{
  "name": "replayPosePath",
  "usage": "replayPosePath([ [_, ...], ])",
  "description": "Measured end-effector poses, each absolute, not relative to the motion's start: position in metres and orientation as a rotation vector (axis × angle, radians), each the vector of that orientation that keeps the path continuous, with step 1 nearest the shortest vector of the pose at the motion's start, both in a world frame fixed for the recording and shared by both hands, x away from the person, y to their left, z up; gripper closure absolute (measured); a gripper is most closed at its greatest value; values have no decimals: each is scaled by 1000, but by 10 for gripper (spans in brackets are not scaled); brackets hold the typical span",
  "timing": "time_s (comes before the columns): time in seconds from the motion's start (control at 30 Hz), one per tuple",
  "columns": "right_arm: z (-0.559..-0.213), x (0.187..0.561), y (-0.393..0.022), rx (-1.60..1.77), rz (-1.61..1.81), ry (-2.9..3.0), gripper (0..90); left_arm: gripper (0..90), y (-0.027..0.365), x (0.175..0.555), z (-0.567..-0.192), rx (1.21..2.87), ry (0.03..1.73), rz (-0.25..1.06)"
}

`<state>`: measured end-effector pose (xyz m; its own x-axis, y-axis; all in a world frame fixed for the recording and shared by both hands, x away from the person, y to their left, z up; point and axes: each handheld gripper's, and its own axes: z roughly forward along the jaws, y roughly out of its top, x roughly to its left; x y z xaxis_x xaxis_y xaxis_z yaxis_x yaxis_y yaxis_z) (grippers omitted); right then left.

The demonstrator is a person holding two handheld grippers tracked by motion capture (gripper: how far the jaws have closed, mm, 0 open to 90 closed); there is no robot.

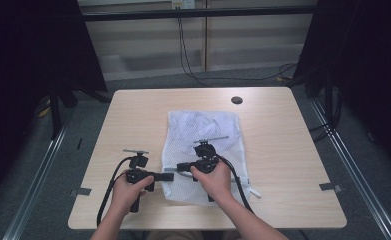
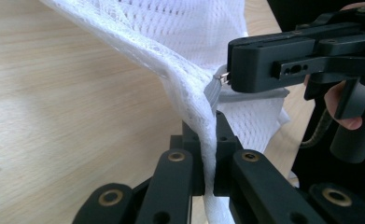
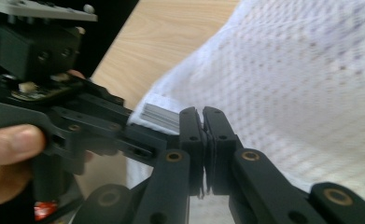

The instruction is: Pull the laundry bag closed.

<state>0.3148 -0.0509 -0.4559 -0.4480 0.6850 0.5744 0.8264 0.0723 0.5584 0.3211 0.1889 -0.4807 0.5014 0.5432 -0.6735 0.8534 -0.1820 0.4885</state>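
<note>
Mesh bag (image 1: 203, 150): a white net laundry bag lies flat on my table (image 1: 133, 115), from about the middle toward the near edge, a little right of centre.
Bag's near left corner: both my tongs meet here, close to the near edge of the table.
Left gripper (image 1: 167, 176): in my left hand (image 1: 128, 192), lying level and pointing right at the bag's left side. In the left gripper view its jaws are clenched on a fold of the net (image 2: 207, 140), which rises between them as a tight ridge.
Right gripper (image 1: 180, 166): in my right hand (image 1: 214, 179), over the bag and pointing left toward the other tool. In the right gripper view its jaws are pressed together on something thin and dark; I cannot tell for certain what it is.
Zip end (image 2: 214, 88): a grey zip tape runs along the bag's edge, and the right gripper's tip sits right at its small metal pull (image 2: 224, 78).
Cables: one black lead trails from each tool toward the near edge.
Far side of table: a small dark round cap (image 1: 237, 100) near the far right corner, well apart from the bag.
</note>
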Motion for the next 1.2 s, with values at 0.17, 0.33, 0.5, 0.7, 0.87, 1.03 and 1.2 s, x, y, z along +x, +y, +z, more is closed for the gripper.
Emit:
replayPosePath([
  [0.17, -458, 315, -57, -1565, -1315, -2145, 871, 884, 188, 321, -481, 1850, 1158, -453],
  [0.33, -458, 315, -61, -1572, -1313, -2162, 871, 884, 189, 321, -480, 1847, 1158, -449],
  [0.5, -459, 315, -67, -1590, -1311, -2164, 871, 884, 188, 321, -481, 1847, 1162, -455],
  [0.7, -458, 314, -70, -1585, -1321, -2160, 870, 884, 188, 321, -481, 1851, 1160, -454],
  [0.87, -458, 313, -70, -1576, -1316, -2166, 870, 884, 187, 320, -481, 1851, 1164, -461],
  [1.03, -459, 313, -70, -1575, -1311, -2171, 870, 883, 187, 320, -481, 1857, 1162, -463],
  [1.2, -458, 313, -72, -1577, -1312, -2153, 871, 884, 187, 320, -481, 1858, 1159, -458],
])
